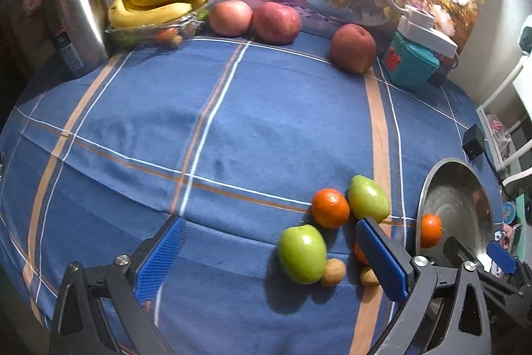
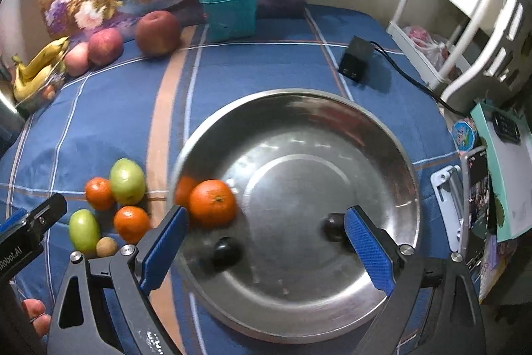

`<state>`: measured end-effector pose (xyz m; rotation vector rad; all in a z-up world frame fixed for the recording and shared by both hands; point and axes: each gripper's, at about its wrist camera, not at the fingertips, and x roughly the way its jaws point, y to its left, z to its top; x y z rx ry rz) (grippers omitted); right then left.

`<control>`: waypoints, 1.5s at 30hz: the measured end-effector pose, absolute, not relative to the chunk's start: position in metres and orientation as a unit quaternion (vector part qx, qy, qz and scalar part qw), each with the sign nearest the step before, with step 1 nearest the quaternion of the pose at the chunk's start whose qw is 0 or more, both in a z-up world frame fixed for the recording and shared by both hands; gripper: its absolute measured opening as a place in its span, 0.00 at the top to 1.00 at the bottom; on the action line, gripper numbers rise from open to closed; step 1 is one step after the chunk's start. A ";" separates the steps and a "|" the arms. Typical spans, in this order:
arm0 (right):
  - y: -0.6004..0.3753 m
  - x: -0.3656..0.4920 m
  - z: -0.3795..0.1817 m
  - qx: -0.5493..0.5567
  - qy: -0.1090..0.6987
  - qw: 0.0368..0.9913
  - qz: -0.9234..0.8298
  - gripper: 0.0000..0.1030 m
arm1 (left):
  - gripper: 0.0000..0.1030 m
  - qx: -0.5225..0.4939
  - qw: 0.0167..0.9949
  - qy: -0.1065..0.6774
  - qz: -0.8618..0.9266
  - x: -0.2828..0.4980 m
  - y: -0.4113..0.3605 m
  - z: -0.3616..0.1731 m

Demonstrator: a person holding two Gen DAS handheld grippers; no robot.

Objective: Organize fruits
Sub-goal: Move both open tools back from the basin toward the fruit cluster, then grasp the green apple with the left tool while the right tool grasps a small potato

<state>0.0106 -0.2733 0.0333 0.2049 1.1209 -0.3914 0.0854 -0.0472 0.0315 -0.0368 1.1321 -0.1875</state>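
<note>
Both grippers have open, empty fingers. The right gripper [image 2: 266, 242] hangs over the bowl [image 2: 375, 128], where one orange [image 2: 212, 203] lies, so more fruit can follow. The left gripper [image 1: 269, 258] waits near the green apple [image 1: 302, 253].

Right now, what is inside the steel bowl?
The steel bowl holds one orange; beside it is only its reflection. The dark blobs are reflections too. The right gripper covers nothing inside.

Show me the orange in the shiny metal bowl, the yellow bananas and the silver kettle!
Orange in the metal bowl [image 2: 212, 203]: right wrist view, middle of its peel.
Yellow bananas [image 1: 156, 2]: left wrist view, middle of the bunch.
Silver kettle [image 1: 74, 12]: left wrist view, its steel body.
</note>
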 end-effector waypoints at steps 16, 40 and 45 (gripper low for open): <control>-0.204 0.034 0.032 0.067 0.536 0.834 -0.118 0.08 | 0.00 -0.014 0.845 0.530 -0.064 0.085 -0.002 0.037; -0.190 0.041 0.017 0.114 0.546 0.826 -0.079 0.36 | 0.02 -0.060 0.801 0.581 -0.135 0.096 -0.029 0.010; -0.187 0.044 0.011 0.116 0.553 0.823 -0.066 0.39 | 0.04 -0.062 0.788 0.596 -0.142 0.098 -0.035 -0.003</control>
